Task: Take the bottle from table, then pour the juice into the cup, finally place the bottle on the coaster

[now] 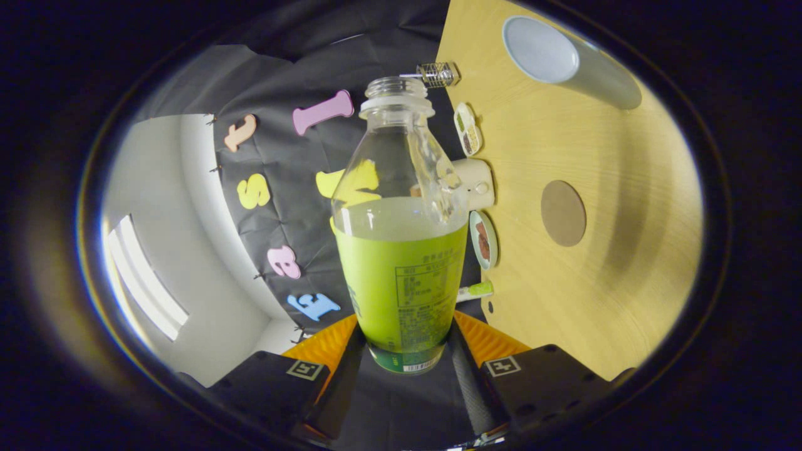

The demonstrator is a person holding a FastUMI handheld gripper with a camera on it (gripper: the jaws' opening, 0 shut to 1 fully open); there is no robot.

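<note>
Your jaws pinch the base of the clear plastic juice bottle [400, 250], both ribbed fingers [467, 369] of the gripper [404, 366] pressed to its green-labelled sides. The bottle is uncapped, its threaded neck pointing away from you, pale juice filling it to just above the label. Beyond it the wood-grain table [626, 282] appears turned on edge, carrying a round brown coaster [562, 213] and, farther off, a smooth white cylindrical cup [567, 59].

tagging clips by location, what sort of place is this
Likely a staged recording booth, not a home: a black cloth wall backs a bare wooden table set with a cup and coaster. The fingers grip a bottle.
</note>
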